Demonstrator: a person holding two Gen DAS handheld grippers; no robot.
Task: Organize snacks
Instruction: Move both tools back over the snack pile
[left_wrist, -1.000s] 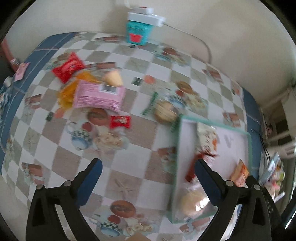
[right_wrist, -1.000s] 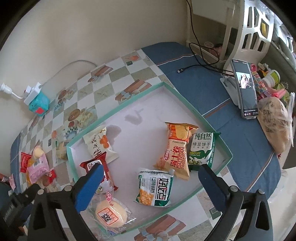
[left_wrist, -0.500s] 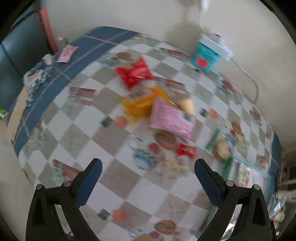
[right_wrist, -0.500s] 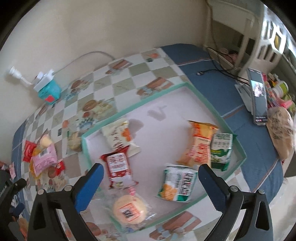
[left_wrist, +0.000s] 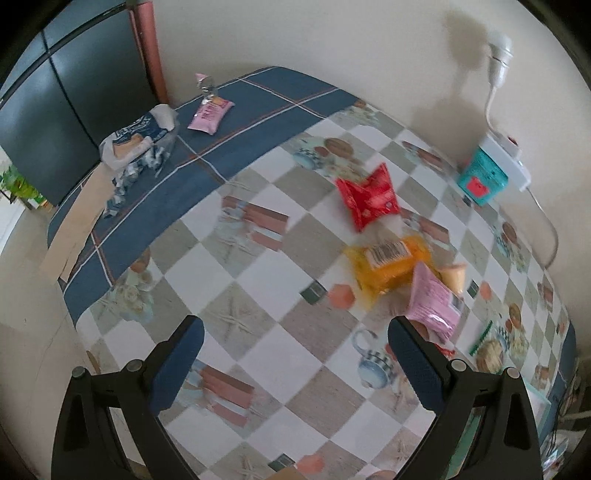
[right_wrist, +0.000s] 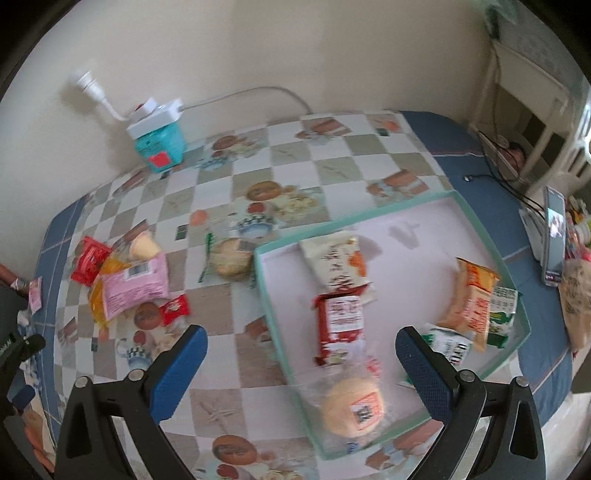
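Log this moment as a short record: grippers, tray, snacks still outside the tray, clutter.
left gripper: open, empty, above the tablecloth
right gripper: open, empty, over the tray's near end
tray: green rim, six packets inside, among them a red packet and a round bun
outside the tray: pink packet, yellow packet, red bag, small red packet, round cake
clutter: teal box by the wall, phone

Black gripper frames, blue padded fingers (left_wrist: 179, 363), silver screws
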